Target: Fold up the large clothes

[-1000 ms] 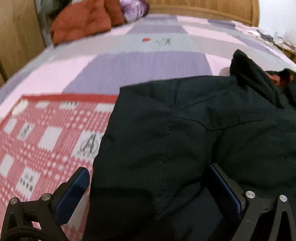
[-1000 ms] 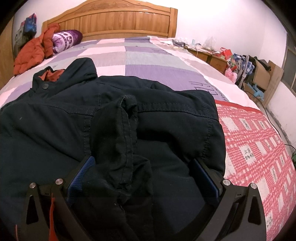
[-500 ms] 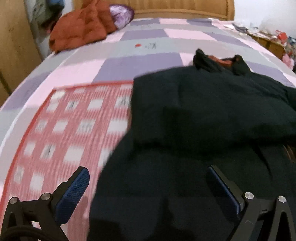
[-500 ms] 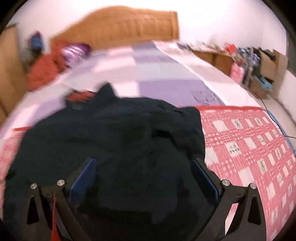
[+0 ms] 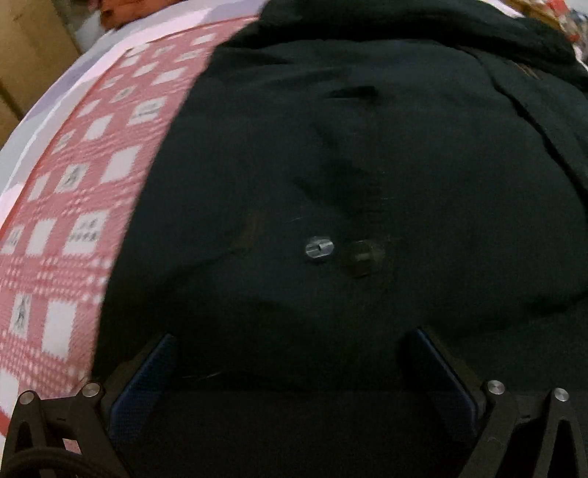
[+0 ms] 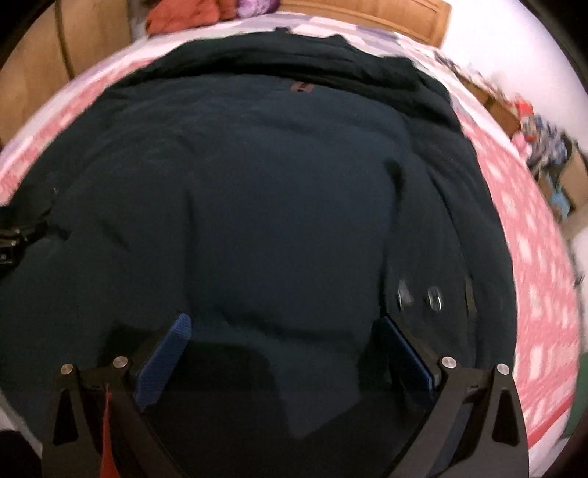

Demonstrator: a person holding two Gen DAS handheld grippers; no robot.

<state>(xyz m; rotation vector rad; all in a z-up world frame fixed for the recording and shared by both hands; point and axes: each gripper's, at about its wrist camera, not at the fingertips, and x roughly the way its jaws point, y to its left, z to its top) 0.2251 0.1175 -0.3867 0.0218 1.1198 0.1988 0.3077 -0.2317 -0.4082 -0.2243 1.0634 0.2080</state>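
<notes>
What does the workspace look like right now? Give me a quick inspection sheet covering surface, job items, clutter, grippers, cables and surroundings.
Surface: bed with red-and-white checked blanket over a pink and purple patchwork cover.
Job's things: large dark navy jacket spread across the bed, silver snap fastener facing up.
Clutter: orange-red garment and purple patterned pillow by the wooden headboard.
Grippers: left gripper open, low over the jacket's near edge; right gripper open, likewise; neither is closed on fabric.
Cables: black cable at the left gripper's base.
Surroundings: heaped belongings along the wall right of the bed; details are blurred.
</notes>
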